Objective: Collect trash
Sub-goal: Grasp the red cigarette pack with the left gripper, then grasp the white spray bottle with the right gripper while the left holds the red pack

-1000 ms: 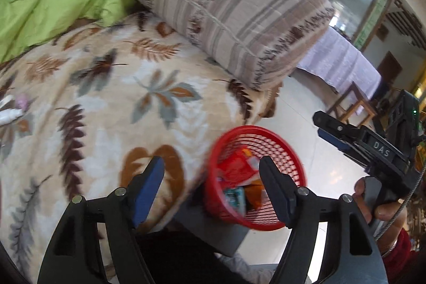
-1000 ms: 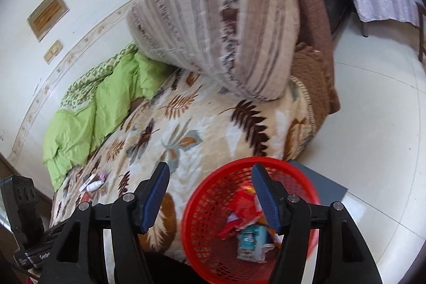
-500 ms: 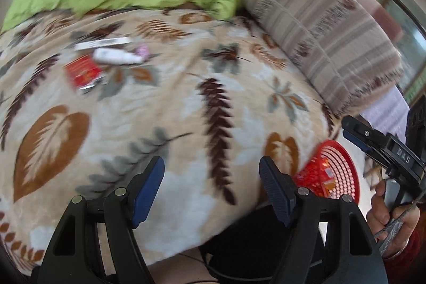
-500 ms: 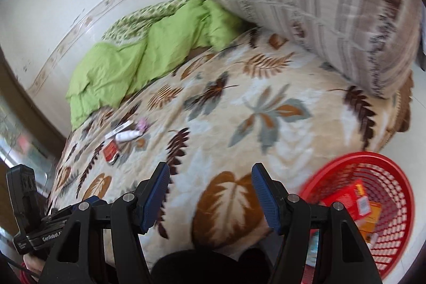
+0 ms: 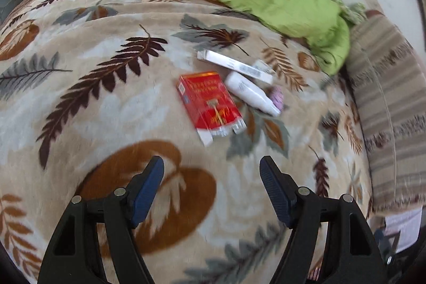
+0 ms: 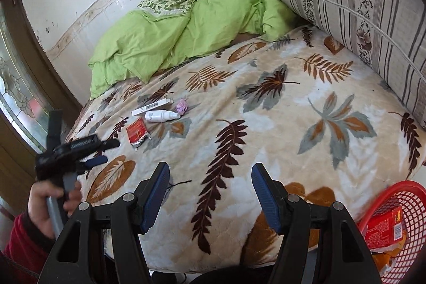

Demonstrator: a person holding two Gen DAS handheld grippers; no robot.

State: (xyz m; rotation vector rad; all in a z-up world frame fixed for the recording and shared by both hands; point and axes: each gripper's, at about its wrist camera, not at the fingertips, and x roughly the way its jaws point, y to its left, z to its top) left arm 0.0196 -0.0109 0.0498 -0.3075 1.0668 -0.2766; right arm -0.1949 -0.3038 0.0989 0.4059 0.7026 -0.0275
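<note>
Both jaws apart, nothing in them. Left gripper (image 5: 211,186) hangs over blanket (image 5: 111,108), just short of red pack (image 5: 210,104). Bottle (image 5: 250,92) touches pack, white box (image 5: 234,65) right behind. Risk: plush blanket bunches in jaws, or bottle gets nudged and rolls. Basket (image 6: 410,206) well apart, by right gripper (image 6: 210,193), so long carry, slick pack could slip.

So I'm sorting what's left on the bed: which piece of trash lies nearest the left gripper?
The red pack, the only red item; the left gripper is open just short of it.
</note>
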